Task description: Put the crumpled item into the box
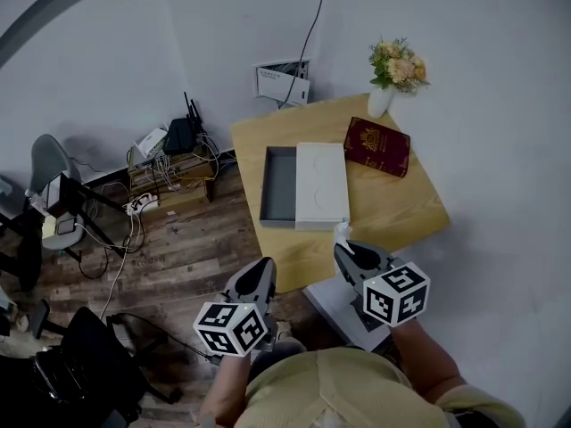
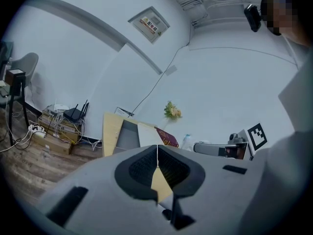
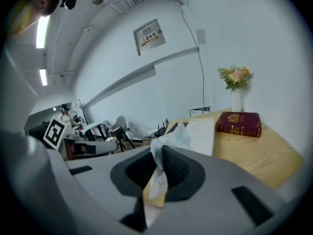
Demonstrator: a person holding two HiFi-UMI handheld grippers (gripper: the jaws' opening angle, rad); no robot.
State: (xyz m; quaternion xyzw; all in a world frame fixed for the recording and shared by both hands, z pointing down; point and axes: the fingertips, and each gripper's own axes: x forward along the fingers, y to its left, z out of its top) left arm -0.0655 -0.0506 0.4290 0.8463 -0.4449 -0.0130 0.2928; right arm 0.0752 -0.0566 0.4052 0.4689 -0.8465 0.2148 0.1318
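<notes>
A crumpled white tissue (image 3: 164,151) sticks up between the pads of my right gripper (image 3: 157,169), which is shut on it; the tissue (image 1: 340,232) shows in the head view at the tip of that gripper (image 1: 346,250), just over the table's near edge. The grey box (image 1: 278,187) lies open on the wooden table (image 1: 393,208), its white lid (image 1: 321,185) beside it on the right. The box (image 3: 176,128) and lid (image 3: 200,136) lie ahead in the right gripper view. My left gripper (image 1: 261,275) hangs left of the table's near corner, jaws shut and empty (image 2: 157,163).
A dark red book (image 1: 377,146) lies at the table's far right, with a white vase of flowers (image 1: 396,74) behind it. Left of the table, routers and tangled cables (image 1: 169,154) sit on the wooden floor, and a grey chair (image 1: 45,163) stands further left.
</notes>
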